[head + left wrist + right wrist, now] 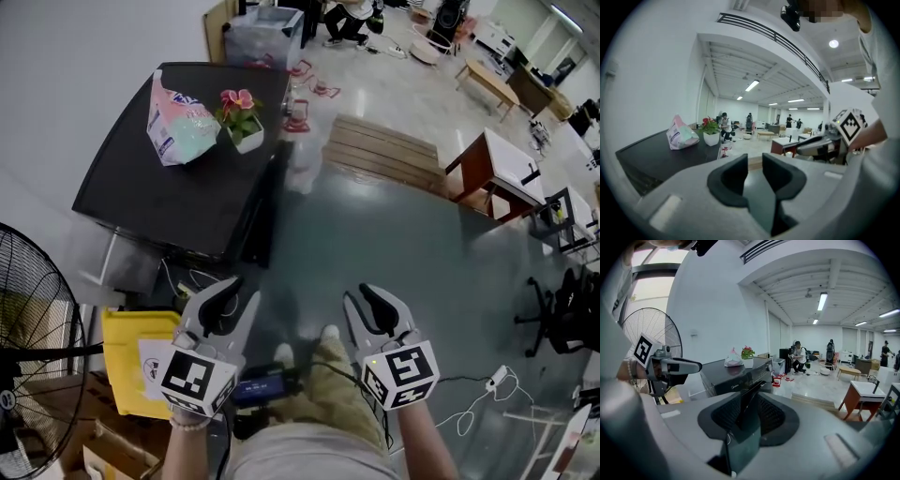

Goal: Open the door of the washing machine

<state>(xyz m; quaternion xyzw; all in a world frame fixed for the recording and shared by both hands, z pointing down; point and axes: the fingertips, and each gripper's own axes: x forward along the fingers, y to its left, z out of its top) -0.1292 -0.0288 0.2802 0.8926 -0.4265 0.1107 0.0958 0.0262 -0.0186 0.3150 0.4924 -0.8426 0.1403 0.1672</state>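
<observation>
Black is the washer (173, 178) at the upper left of the head view, well apart from both claws, with a bag (178, 117) and a potted flower (242, 117) on its top. The left claw (242, 291) and right claw (358, 292) hang low near our feet, each with jaws apart and nothing between them. The washer's front faces right, toward the open floor, and we see it edge-on, so the door cannot be made out. The body seems to run lengthwise away from us.

In the left gripper view the claw (754, 161) gapes over bare floor, with the washer (661, 157) off to its left.

In the right gripper view the claw (750, 394) is likewise parted and empty. The washer (726, 373) stands ahead, turning its panel side toward us.

We judge the risk to be reaching blind for a front seen side-on, missing the door edge, or jolting the top so the flower tips
</observation>
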